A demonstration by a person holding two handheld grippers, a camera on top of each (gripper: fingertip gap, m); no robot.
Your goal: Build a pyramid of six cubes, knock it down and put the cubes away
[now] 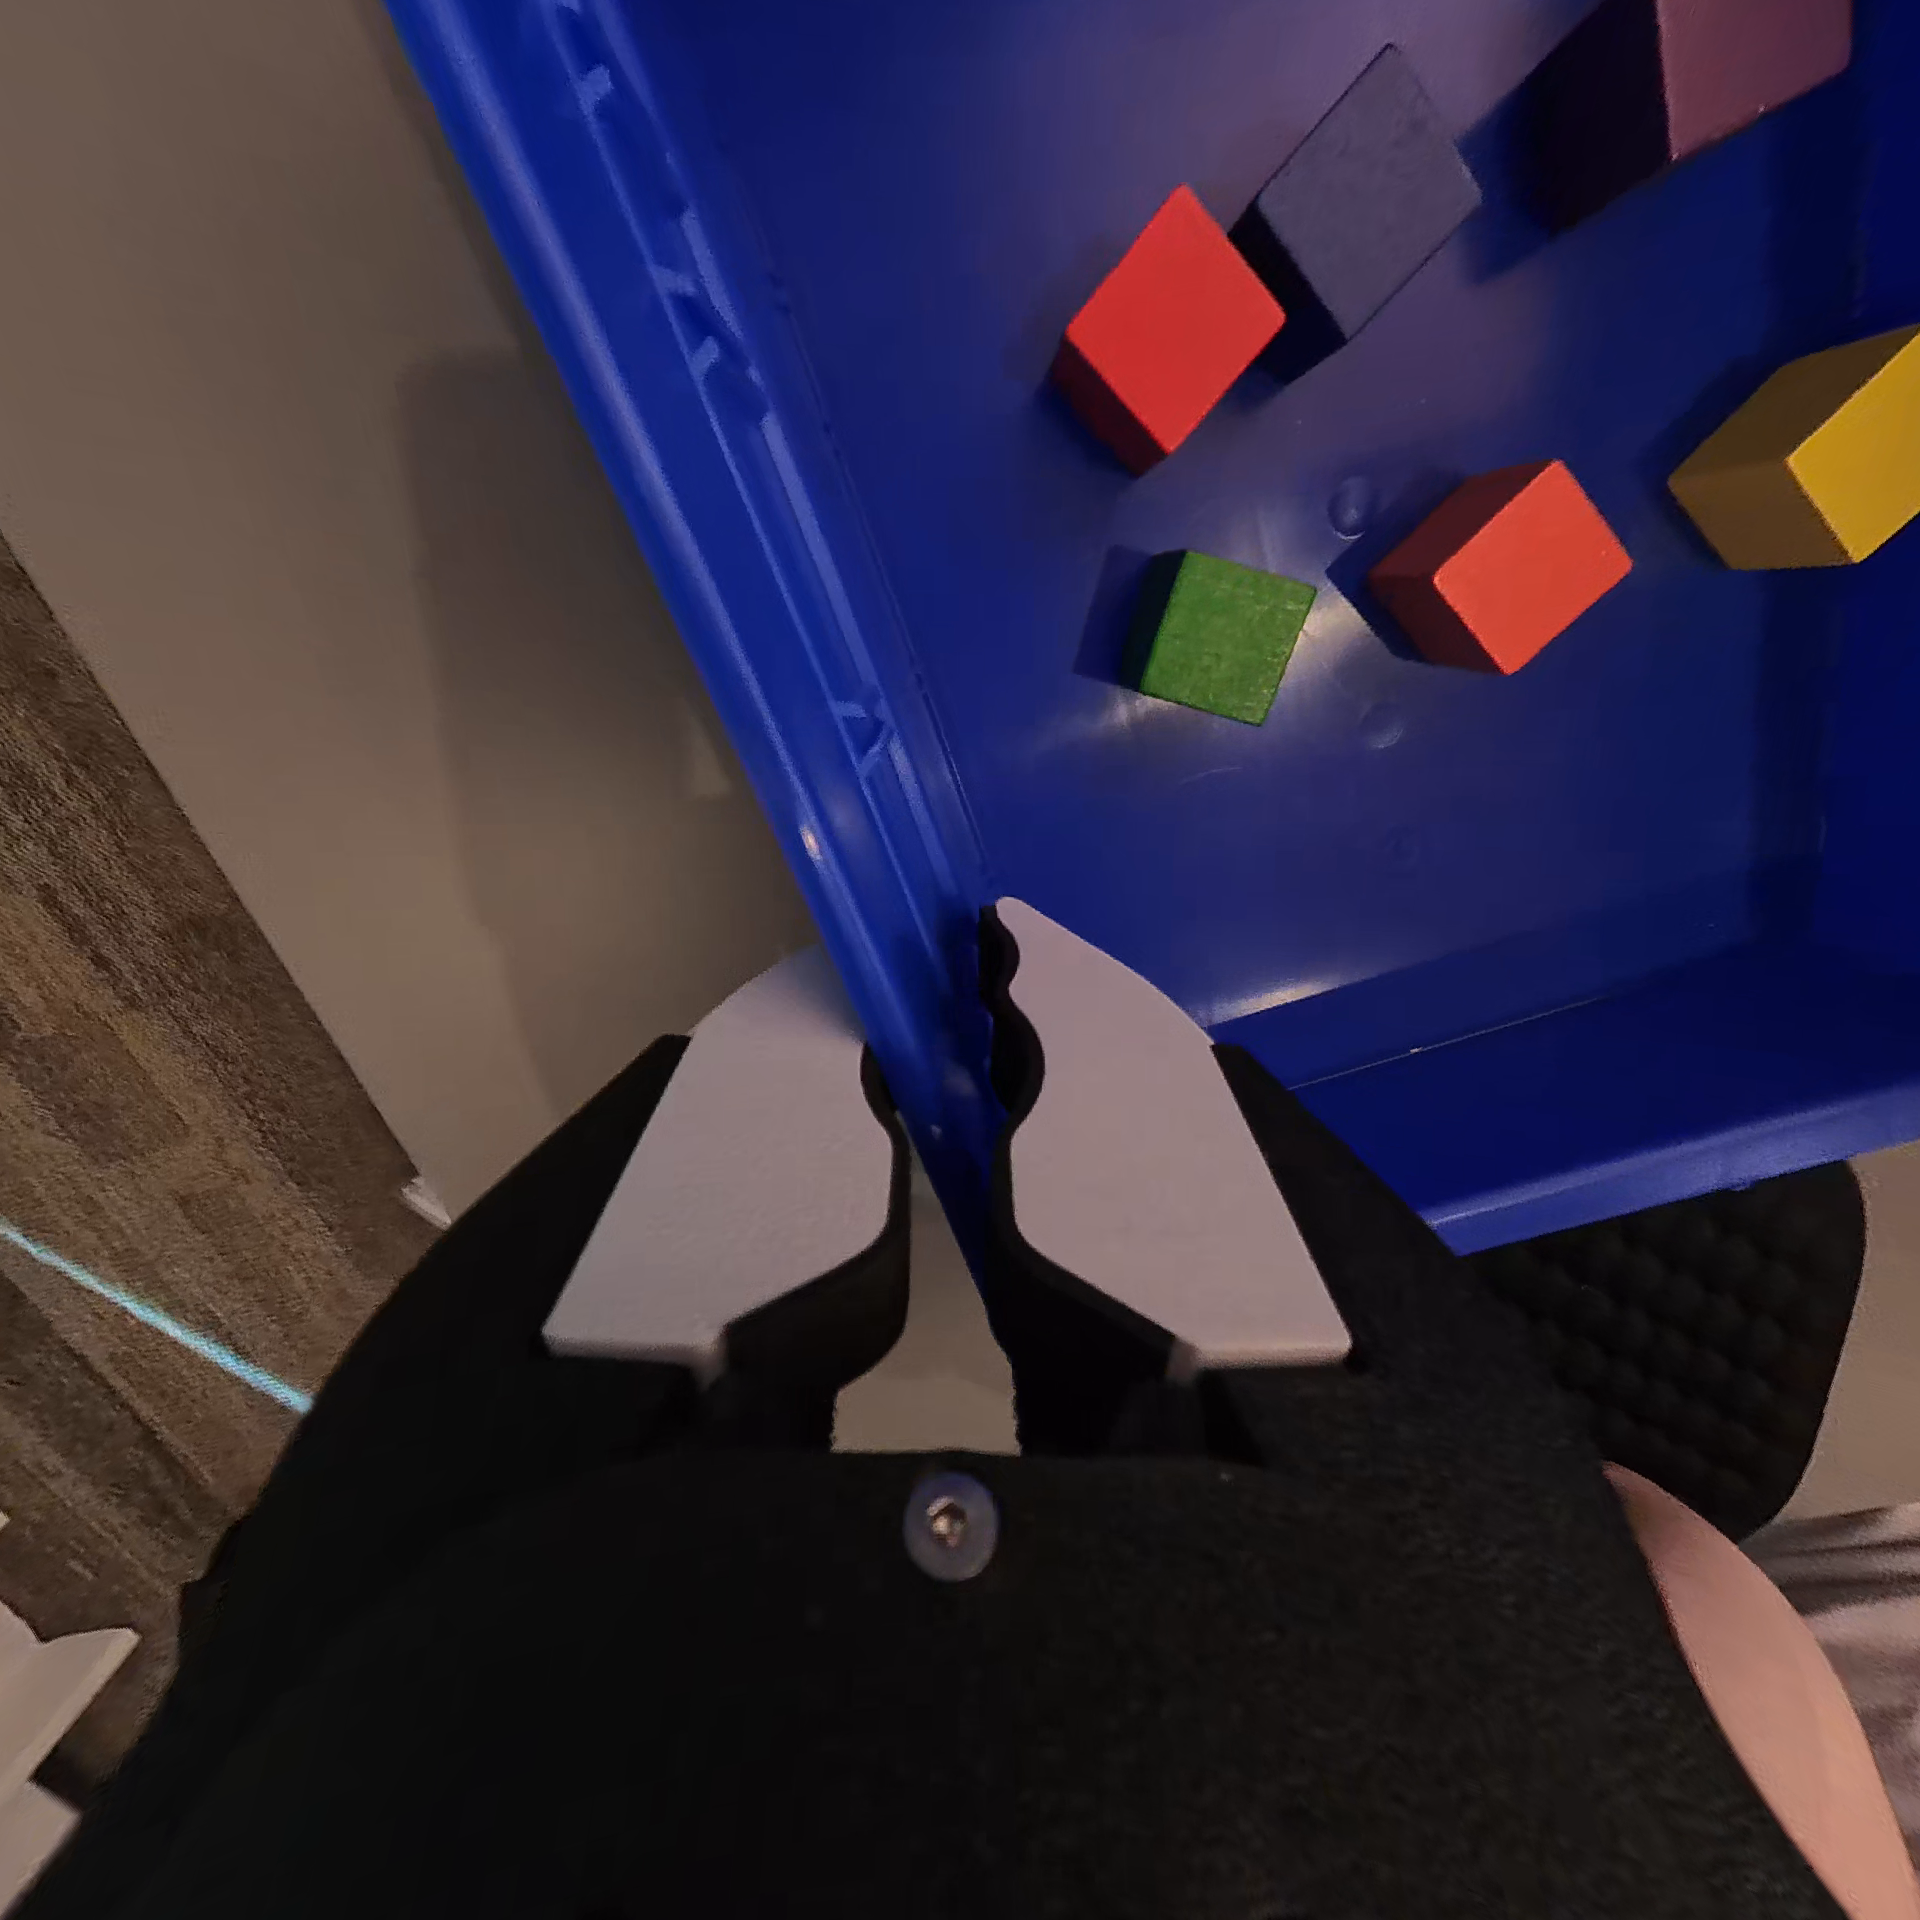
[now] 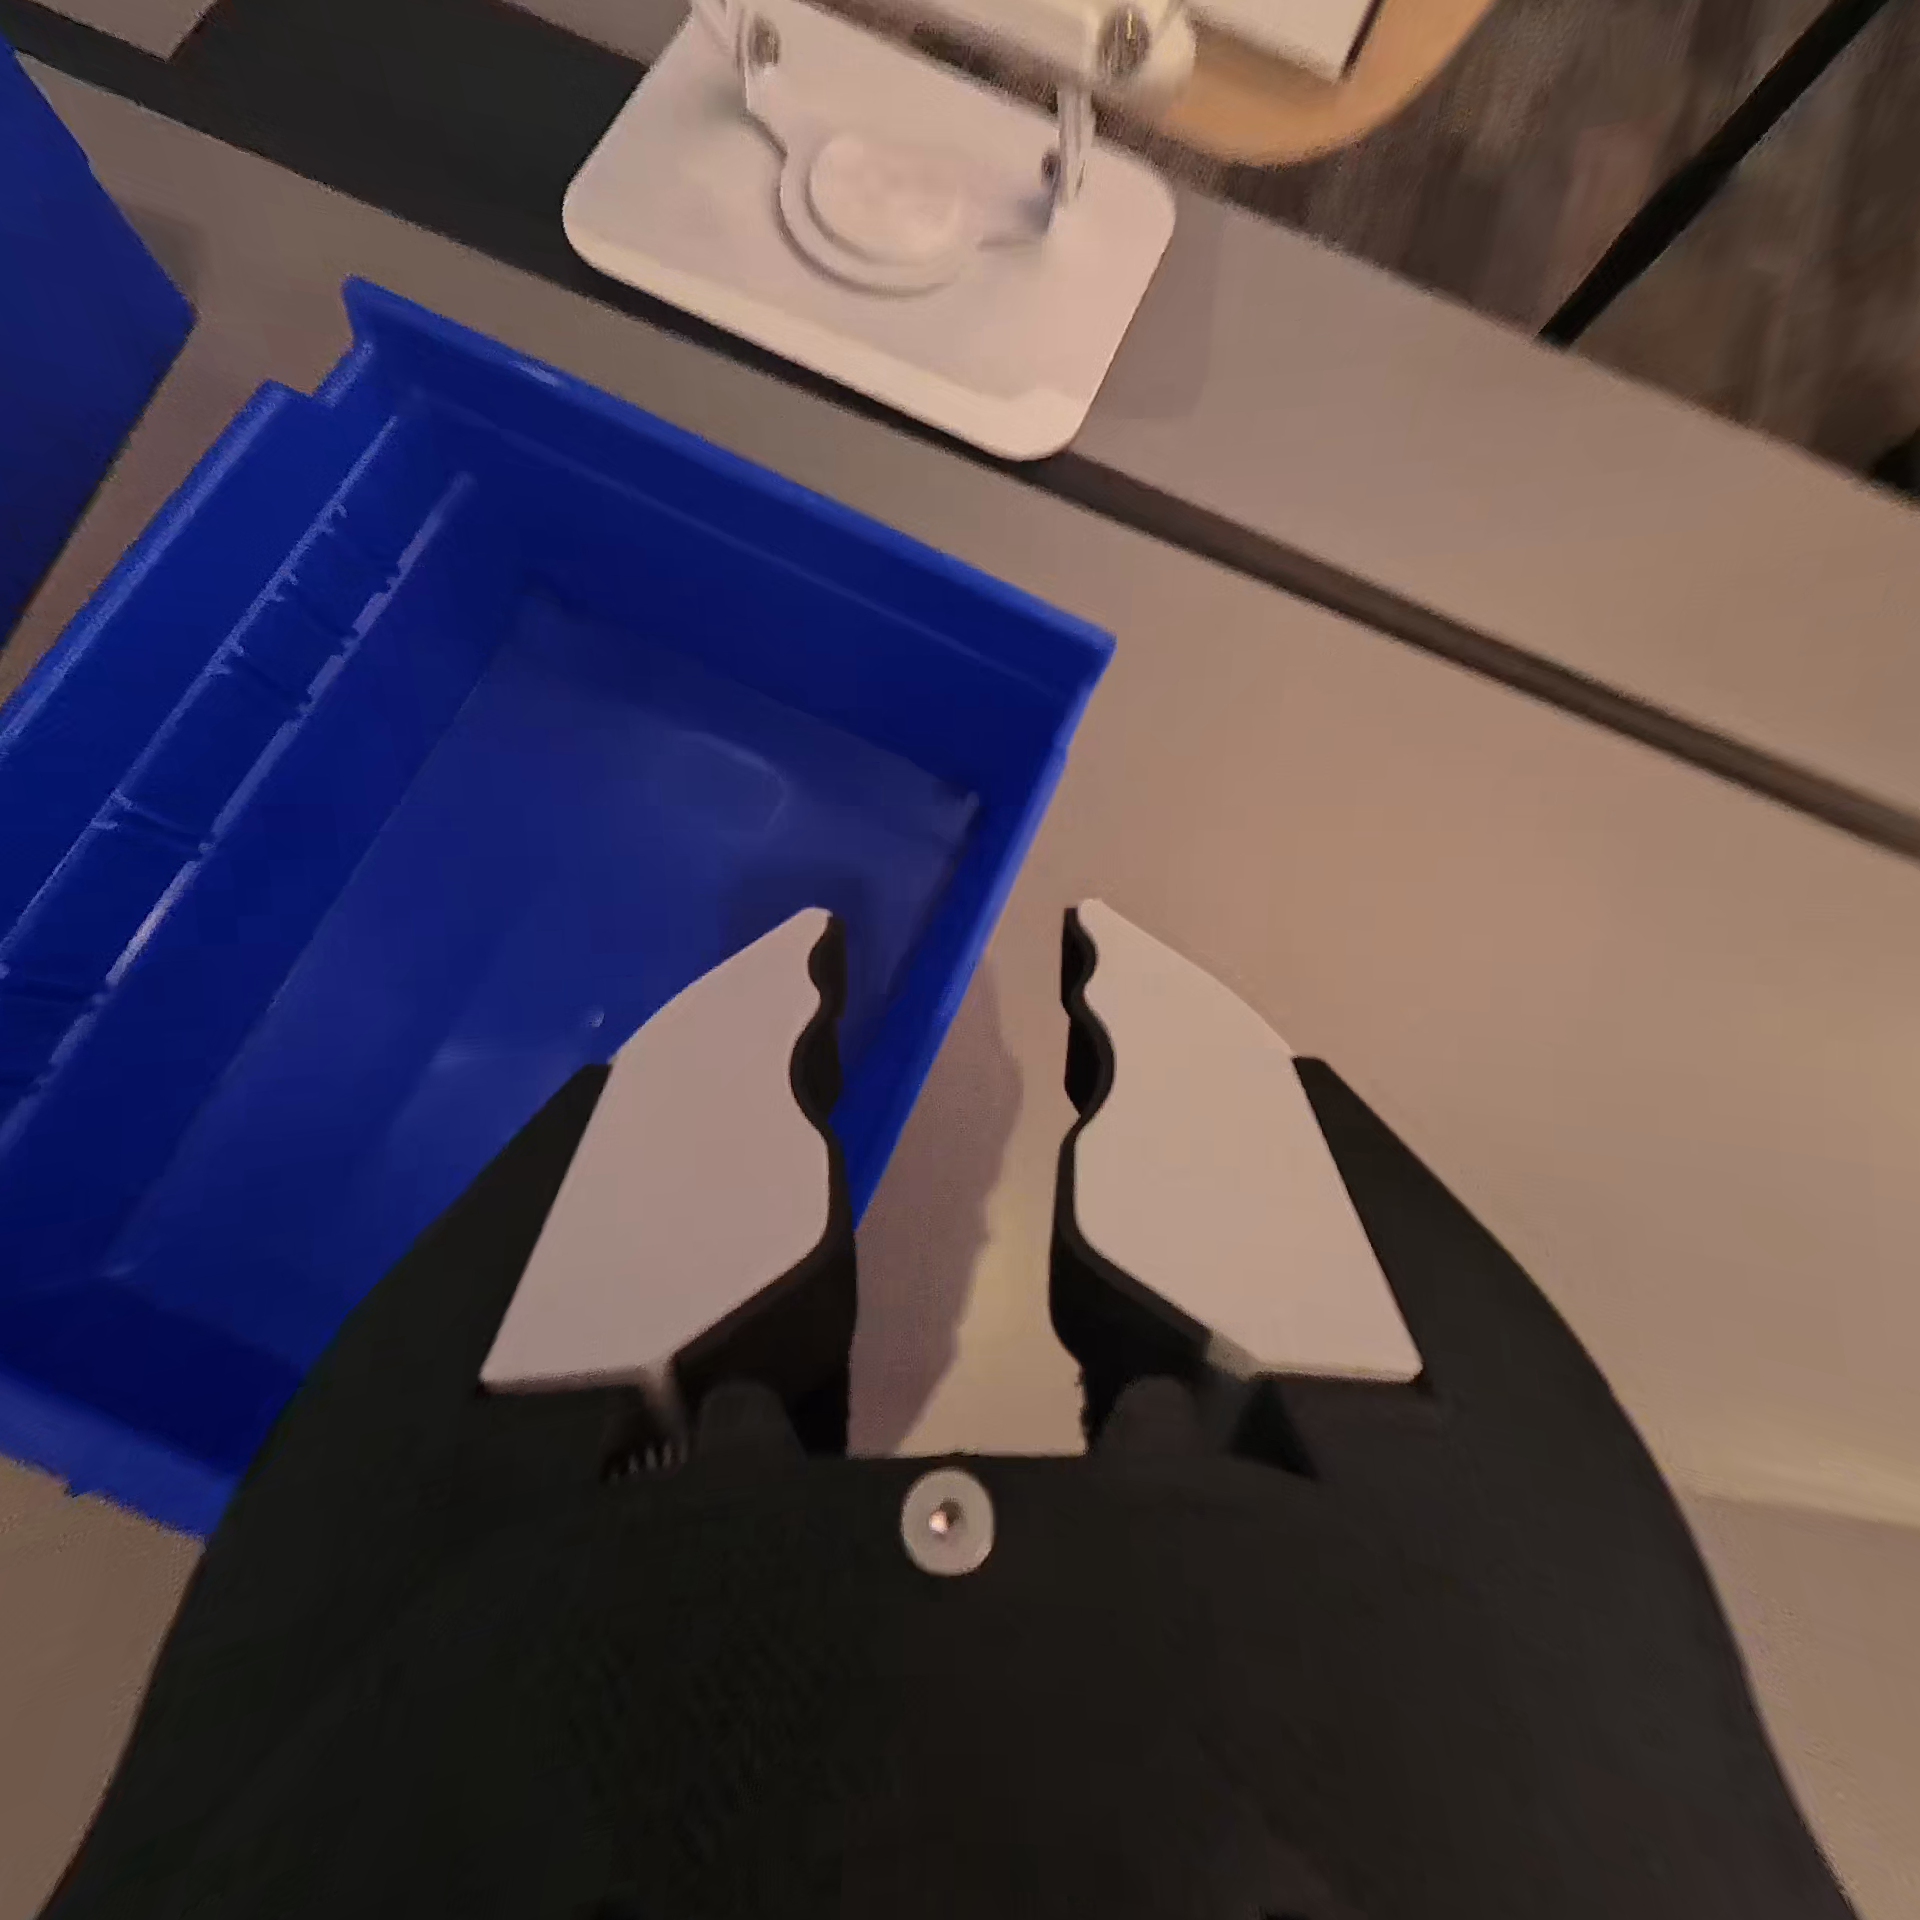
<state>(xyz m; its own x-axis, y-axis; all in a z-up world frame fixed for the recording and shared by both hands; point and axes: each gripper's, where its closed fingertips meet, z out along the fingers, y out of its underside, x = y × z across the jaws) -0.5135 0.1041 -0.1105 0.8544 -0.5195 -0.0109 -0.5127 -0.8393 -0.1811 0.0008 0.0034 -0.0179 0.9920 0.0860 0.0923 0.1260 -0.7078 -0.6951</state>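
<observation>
The left gripper (image 1: pixel 940 1049) is clamping the side wall of a blue plastic bin (image 1: pixel 727 436), one finger outside the wall and one inside, near the bin's corner. This bin is holding the cubes, all lying loose on its floor. Nearest the clamped wall a green cube (image 1: pixel 1226 639) is sitting alone. Beyond it a red cube (image 1: pixel 1174 322) is touching a dark blue cube (image 1: pixel 1361 192). Farther from the wall an orange-red cube (image 1: pixel 1507 566) is lying apart from the others, with a yellow cube (image 1: pixel 1818 468) past it and a purple cube (image 1: pixel 1745 73) at the far end, both cut off by the frame edge. Outside the clamped wall the grey tabletop (image 1: pixel 260 364) is showing, with carpet beyond its edge.

The right gripper (image 2: pixel 951 920) is hovering with its fingers apart and nothing between them, straddling the near corner of a second blue bin (image 2: pixel 727 499), which is standing on the tabletop with no cubes visible inside. Beyond this bin a white stand base (image 2: pixel 883 343) is resting near the tabletop's far edge. Another blue wall (image 2: pixel 62 312) is showing at the bin's far left side.
</observation>
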